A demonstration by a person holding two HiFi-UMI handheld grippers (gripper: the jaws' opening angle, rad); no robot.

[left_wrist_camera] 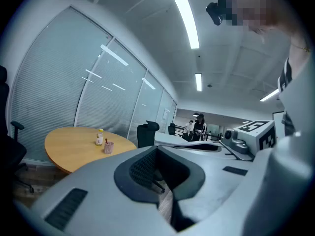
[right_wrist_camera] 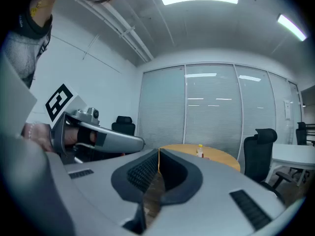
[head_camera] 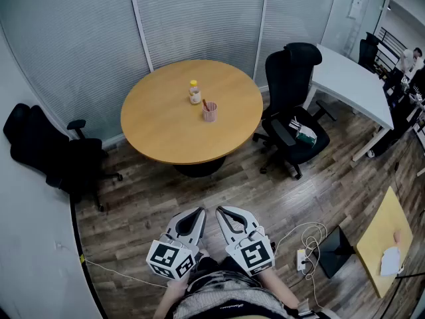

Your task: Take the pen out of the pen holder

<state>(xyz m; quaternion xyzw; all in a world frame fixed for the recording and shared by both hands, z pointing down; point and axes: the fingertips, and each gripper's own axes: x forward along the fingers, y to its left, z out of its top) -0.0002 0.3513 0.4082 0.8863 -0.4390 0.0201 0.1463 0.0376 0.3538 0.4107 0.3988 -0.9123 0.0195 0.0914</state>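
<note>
On the round wooden table (head_camera: 166, 131) stands a pink pen holder (head_camera: 210, 112) with a dark pen (head_camera: 205, 104) sticking out of it, next to a small yellow-capped bottle (head_camera: 194, 92). Both grippers are held close to the person's body, far short of the table. My left gripper (head_camera: 198, 212) and right gripper (head_camera: 222, 211) point toward the table, side by side, each shut on nothing. The left gripper view shows the pen holder (left_wrist_camera: 109, 147) and bottle (left_wrist_camera: 100, 137) far off beyond the shut left gripper (left_wrist_camera: 156, 148). In the right gripper view the bottle (right_wrist_camera: 200, 151) shows past the shut right gripper (right_wrist_camera: 158, 150).
Black office chairs stand right of the table (head_camera: 292, 111) and at the left wall (head_camera: 46, 151). A white desk (head_camera: 352, 85) runs along the right. A power strip with cables (head_camera: 302, 258) lies on the wooden floor. Glass partitions stand behind the table. People (left_wrist_camera: 199, 127) stand far back.
</note>
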